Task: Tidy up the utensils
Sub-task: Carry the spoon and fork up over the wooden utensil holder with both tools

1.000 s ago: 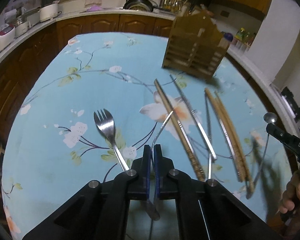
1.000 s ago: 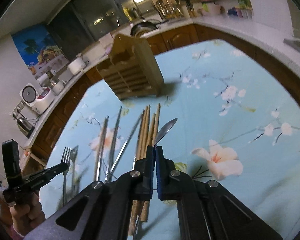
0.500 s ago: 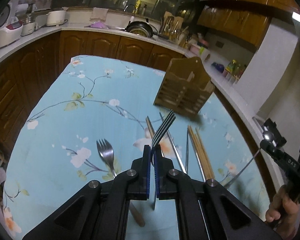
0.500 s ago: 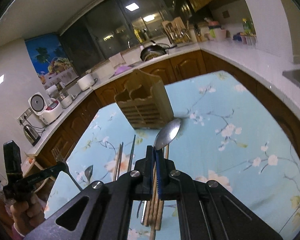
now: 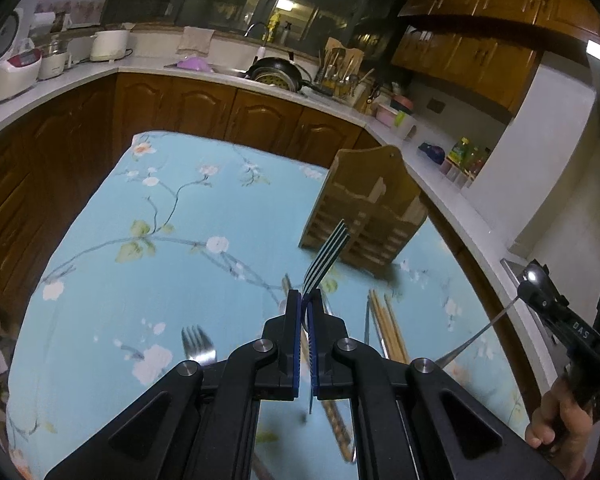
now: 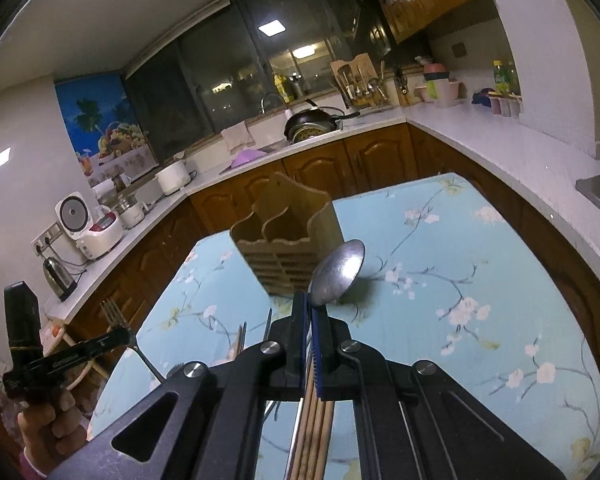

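My left gripper (image 5: 305,296) is shut on the handle of a steel fork (image 5: 328,256), held above the table with its tines pointing up toward the wooden utensil holder (image 5: 368,208). My right gripper (image 6: 310,300) is shut on a steel spoon (image 6: 340,272), whose bowl stands in front of the same holder (image 6: 288,240). Each gripper shows in the other view: the right gripper (image 5: 556,312) at the right edge, the left gripper (image 6: 80,354) at the lower left. A second fork (image 5: 198,346) and wooden chopsticks (image 5: 384,328) lie on the table.
The table wears a light blue floral cloth (image 5: 160,240). Metal chopsticks (image 6: 242,336) lie beside the wooden ones (image 6: 312,420). Brown cabinets and a white counter (image 6: 500,148) wrap round the table's far sides, bearing a rice cooker (image 6: 88,228), a kettle (image 6: 58,278) and a wok (image 6: 312,124).
Both grippers have risen from the table, lifting the fork and the spoon clear of the cloth. Both views now tilt up more toward the holder and counter.
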